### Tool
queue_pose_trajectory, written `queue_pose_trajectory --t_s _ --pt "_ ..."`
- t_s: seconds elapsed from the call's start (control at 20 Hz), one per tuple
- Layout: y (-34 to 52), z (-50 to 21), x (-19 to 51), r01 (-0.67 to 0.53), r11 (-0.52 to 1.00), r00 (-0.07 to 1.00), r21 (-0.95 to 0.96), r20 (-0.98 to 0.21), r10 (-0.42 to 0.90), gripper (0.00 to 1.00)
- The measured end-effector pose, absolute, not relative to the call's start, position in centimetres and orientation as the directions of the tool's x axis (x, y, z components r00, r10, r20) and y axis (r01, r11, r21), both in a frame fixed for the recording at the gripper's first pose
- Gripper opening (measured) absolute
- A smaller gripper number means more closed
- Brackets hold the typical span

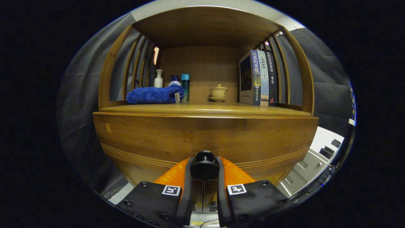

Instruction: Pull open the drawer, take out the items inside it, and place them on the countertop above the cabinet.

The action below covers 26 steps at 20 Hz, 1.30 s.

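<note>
**Gripper Pinches the Drawer Knob**

In the gripper view, the gripper (204,169) sits low, at 6 o'clock. Its two fingers (187,186) reach forward and press on a round dark knob (204,164), one finger on each side. The tongs are squeezed onto the knob, not spread wide.

The knob sticks out from the wooden drawer front (205,139). The drawer front is wide and brown, with thin grooved lines near its bottom edge. The pictures do not tell if the drawer is pulled out a little or closed. What is inside the drawer is hidden.

Right above the drawer front is the countertop (205,109), a flat wooden shelf under a wooden roof with slatted sides.

On the countertop at 10 o'clock from the knob lies a folded blue towel (154,95). Behind the towel stand three bottles: a white pump bottle (158,79), a bottle with a blue cap (174,81), and a tall teal bottle (185,86).

At 12 o'clock, far back on the countertop, sits a small tan lidded tea cup (218,91) on a saucer.

At 1 o'clock a few books (259,77) stand upright, side by side, touching one another.
</note>
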<state>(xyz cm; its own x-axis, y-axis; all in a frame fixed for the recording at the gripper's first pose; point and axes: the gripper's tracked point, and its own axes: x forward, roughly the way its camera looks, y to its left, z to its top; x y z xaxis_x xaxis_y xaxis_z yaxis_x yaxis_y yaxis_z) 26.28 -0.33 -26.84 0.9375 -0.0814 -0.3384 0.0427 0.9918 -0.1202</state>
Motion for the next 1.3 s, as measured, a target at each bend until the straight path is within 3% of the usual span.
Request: queue_pose_trajectory --t_s 0.55,1.3 --pt "0.8 -25.6 19.5 0.044 0.999 0.916 -0.023 -0.399 -0.050 0.40" --pt "1.9 -24.5 12.3 0.026 0.999 0.894 -0.041 -0.446 -0.042 0.40"
